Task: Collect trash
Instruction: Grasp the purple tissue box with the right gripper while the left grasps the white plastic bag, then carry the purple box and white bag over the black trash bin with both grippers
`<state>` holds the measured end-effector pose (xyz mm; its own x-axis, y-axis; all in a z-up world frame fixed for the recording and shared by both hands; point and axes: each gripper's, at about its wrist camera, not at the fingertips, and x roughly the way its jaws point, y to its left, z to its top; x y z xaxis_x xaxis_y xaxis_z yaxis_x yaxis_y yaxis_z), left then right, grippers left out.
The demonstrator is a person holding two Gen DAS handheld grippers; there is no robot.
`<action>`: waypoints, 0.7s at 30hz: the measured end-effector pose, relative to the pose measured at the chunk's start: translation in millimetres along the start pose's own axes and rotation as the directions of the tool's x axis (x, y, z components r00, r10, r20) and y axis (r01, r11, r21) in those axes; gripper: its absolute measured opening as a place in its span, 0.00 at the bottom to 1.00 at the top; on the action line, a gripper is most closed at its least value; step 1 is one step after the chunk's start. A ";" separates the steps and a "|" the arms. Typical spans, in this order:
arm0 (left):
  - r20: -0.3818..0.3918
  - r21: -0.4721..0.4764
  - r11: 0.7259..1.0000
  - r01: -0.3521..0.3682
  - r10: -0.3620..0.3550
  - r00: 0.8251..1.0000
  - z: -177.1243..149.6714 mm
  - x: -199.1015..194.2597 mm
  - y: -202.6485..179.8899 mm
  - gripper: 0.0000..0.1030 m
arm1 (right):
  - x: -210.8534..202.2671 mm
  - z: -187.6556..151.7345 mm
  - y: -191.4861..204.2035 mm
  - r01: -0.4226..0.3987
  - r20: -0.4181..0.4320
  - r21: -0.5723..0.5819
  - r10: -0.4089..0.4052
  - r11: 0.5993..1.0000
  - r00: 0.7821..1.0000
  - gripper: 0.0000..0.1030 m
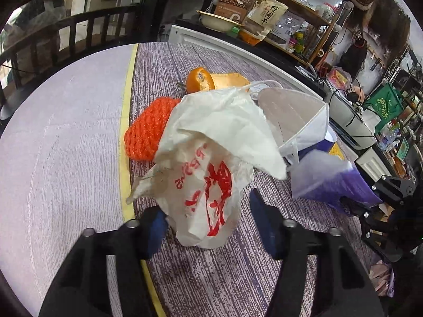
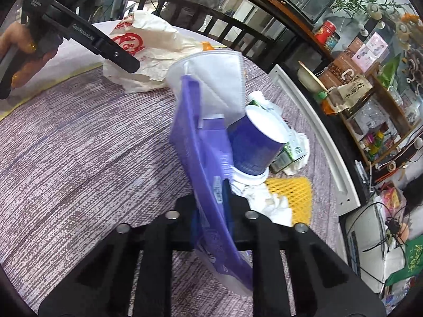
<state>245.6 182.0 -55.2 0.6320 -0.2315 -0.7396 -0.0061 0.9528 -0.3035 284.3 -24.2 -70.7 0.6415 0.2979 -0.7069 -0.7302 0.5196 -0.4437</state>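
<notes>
A white plastic bag with red print [image 1: 203, 185] lies on the purple woven cloth [image 1: 224, 277]. My left gripper [image 1: 208, 224] straddles the bag's near end; its left pad touches the bag and a thin gap shows at the right pad. Behind the bag lie a white face mask [image 1: 293, 116], an orange peel [image 1: 201, 79] and an orange knitted piece [image 1: 148, 129]. My right gripper [image 2: 211, 206] is shut on a purple plastic packet [image 2: 206, 158], which stands up between its fingers. Just past the packet a purple paper cup [image 2: 253, 142] rests upside down on crumpled tissue [image 2: 267, 200].
A yellow foam net [image 2: 290, 192] and a crushed green-and-white carton [image 2: 290, 145] lie right of the cup. A white rail [image 2: 317, 137] borders the table's far side, with crowded shelves [image 2: 370, 111] beyond. Dark chair backs [image 1: 79, 31] stand behind the table. A person's hand [image 2: 23, 50] holds the left gripper.
</notes>
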 end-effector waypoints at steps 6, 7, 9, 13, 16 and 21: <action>0.045 -0.018 1.000 0.023 -0.022 0.999 -2.5 -9.5 0.3 0.14 | -10.2 -4.3 7.8 -0.025 0.060 0.046 0.022 0.999 0.998 0.03; 0.049 -0.016 1.000 0.025 -0.024 0.999 -2.6 -10.0 -0.2 0.11 | -13.1 -5.4 9.2 -0.031 0.070 0.059 0.026 0.998 0.997 0.02; 0.062 0.002 1.000 0.010 -0.010 0.998 -5.1 -12.1 -2.7 0.09 | -18.8 -7.4 12.9 -0.035 0.088 0.073 0.029 0.997 0.996 0.02; 0.099 0.002 1.000 0.000 0.000 0.995 -10.8 -21.1 -6.3 0.08 | -28.6 -10.4 16.0 -0.046 0.122 0.108 0.033 0.993 0.992 0.01; 0.134 -0.002 1.000 -0.016 0.016 0.991 -16.1 -32.0 -8.5 0.07 | -37.9 -13.3 19.3 -0.051 0.148 0.130 0.032 0.990 0.989 0.01; 0.186 -0.017 1.000 0.012 -0.008 0.982 -29.4 -55.7 -12.1 0.07 | -54.8 -20.1 25.6 -0.060 0.190 0.176 0.026 0.983 0.981 0.01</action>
<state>187.7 177.7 -28.0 0.7652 -0.1989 -0.6122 -0.0116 0.9467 -0.3220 225.8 -43.3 -54.4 0.6554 0.4578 -0.6007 -0.7146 0.6333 -0.2970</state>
